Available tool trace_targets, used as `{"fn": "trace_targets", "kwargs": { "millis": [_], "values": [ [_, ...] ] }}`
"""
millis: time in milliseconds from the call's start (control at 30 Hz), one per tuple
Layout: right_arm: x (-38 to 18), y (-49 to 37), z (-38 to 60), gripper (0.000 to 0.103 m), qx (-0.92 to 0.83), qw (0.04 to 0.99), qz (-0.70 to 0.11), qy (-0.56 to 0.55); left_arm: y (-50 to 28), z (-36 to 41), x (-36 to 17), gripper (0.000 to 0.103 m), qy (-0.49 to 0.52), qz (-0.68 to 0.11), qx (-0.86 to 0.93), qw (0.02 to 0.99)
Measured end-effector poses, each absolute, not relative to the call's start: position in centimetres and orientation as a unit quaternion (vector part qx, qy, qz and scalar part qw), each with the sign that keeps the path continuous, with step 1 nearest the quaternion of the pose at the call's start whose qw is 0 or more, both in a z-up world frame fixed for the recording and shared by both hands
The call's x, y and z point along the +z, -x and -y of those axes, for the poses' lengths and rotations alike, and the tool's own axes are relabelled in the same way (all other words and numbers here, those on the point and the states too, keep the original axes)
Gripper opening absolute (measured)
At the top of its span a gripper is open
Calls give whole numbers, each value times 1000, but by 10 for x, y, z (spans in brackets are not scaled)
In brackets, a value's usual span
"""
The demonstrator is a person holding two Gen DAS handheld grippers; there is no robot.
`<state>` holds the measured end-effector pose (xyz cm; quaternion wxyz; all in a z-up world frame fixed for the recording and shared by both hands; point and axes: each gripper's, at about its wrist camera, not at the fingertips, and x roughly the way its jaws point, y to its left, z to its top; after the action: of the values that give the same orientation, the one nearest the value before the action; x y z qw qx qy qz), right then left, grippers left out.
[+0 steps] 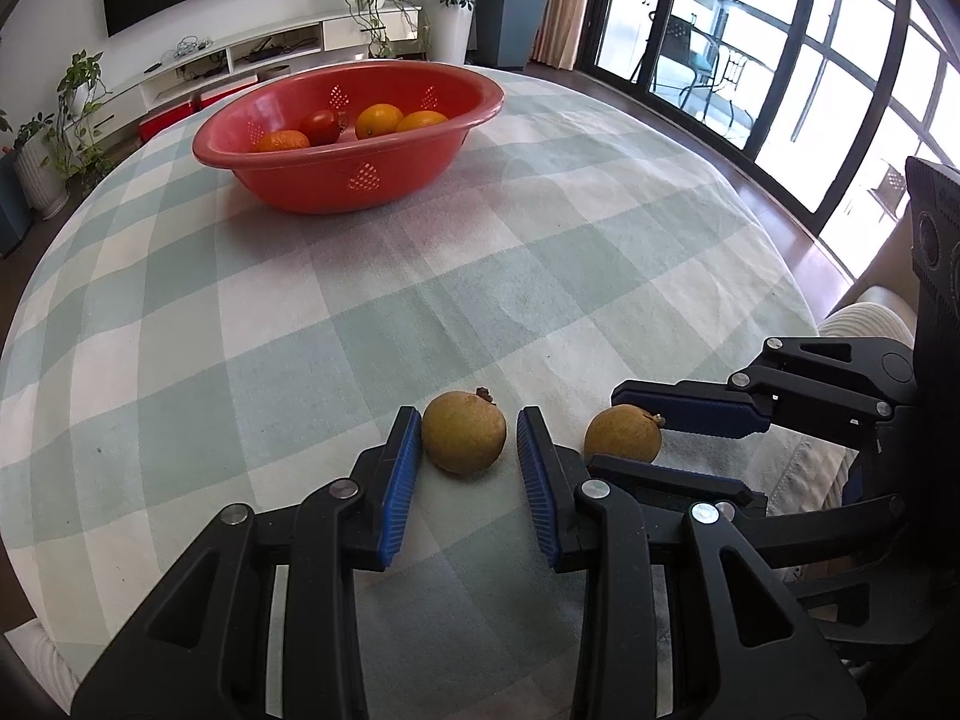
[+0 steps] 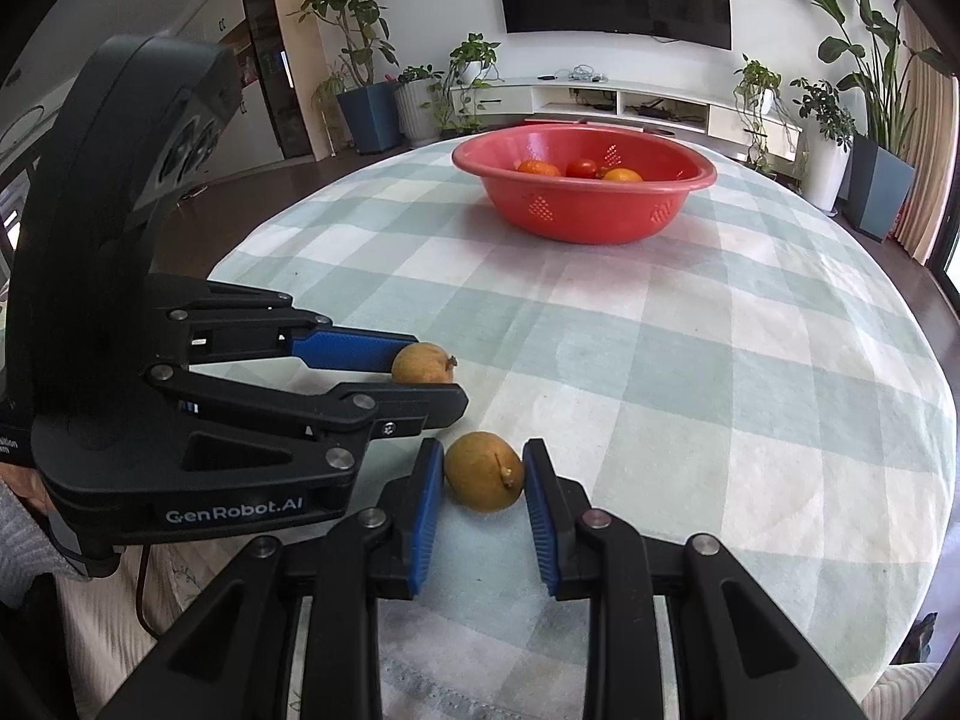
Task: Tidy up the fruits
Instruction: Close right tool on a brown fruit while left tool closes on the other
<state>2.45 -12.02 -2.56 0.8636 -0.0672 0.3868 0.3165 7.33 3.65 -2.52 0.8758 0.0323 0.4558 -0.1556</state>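
1. The table, under a pale green and white checked cloth, fills the middle of both views.
2. A red basin sits in the upper middle of both frames, well apart from the grippers. It holds three oranges and a tomato.
3. The left gripper, in the lower centre of the left wrist view, has its blue pads on either side of a brown fruit resting on the cloth. The left pad touches it; a thin gap shows at the right pad. From the right wrist view this gripper comes in from the left, and its jaws look closed on that fruit.
4. The right gripper, in the lower centre of its own view, has its jaws closed on the second brown fruit, both pads against its sides and the stem facing the camera.
5. The two fruits lie near each other in the lower part of the left wrist view.
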Motion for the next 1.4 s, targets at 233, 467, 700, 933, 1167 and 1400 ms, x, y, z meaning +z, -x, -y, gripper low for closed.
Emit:
{"fn": "trace_targets", "kwargs": {
  "millis": [233,467,700,933,1167,1400],
  "values": [
    [-26,-25,120,30,316,864,-387,65,-72,-37,-23,26,-30,-451,-159,878],
    [-27,-27,123,30,316,864,-389,57,-70,-36,-21,26,-28,-447,-161,879],
    [-26,-29,125,30,314,864,-390,51,-70,-38,-19,26,-26,-443,-161,882],
    [-26,-29,127,30,315,863,-392,44,-70,-40,-16,26,-21,-440,-160,883],
    [-24,-32,130,30,314,864,-392,32,-70,-41,-15,26,-18,-437,-159,885],
    [-22,-35,134,30,315,864,-393,13,-70,-42,-13,26,-16,-436,-158,886]
  ]
}}
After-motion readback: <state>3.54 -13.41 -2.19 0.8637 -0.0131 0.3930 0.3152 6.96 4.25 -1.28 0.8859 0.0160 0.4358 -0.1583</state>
